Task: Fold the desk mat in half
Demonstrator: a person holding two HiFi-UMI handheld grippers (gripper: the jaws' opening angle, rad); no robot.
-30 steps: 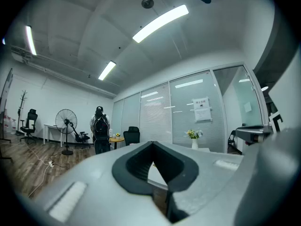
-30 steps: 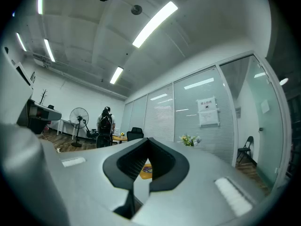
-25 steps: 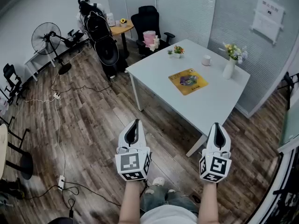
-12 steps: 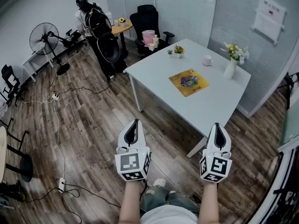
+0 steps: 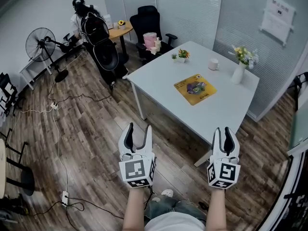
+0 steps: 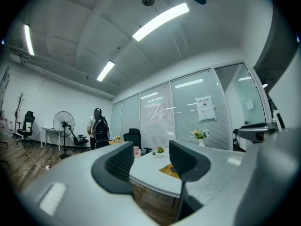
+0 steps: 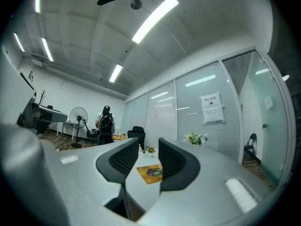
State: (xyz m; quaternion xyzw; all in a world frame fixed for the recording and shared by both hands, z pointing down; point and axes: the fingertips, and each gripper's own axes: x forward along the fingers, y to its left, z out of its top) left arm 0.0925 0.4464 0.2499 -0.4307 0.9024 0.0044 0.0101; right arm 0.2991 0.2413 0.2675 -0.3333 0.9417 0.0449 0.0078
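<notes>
Presently the person is standing on the wood floor (image 5: 96,129), short of the white table (image 5: 159,78), with both tools raised in front and neither touching anything.

Jaws. The left gripper (image 5: 138,131) is holding its jaws spread wide. The right gripper (image 5: 224,133) is holding its jaws apart too, with a narrower gap. Each gripper view is showing only the distant table top between the pads, so both are empty.

Task item. The desk mat (image 5: 195,88) is lying flat and unfolded near the middle of the table, well apart from both grippers. No fold is begun.

Governing relation. The mat is lying ahead of and beyond both tools, between their two lines and closer to the right one, so the right gripper is judged the nearer. Its edges are running roughly parallel to the table edges, and the table is standing cornerwise to the person. The mat is looking almost square from here, so its long axis cannot be told. In my judgement the person needs to be closing on the near table edge before either jaw can be taking a mat edge.

Writing. The yellow mat is carrying a dark picture and some print, too small to read. The notice (image 5: 278,13) on the glass wall is likewise illegible. The cubes are showing square marker patterns only.
</notes>
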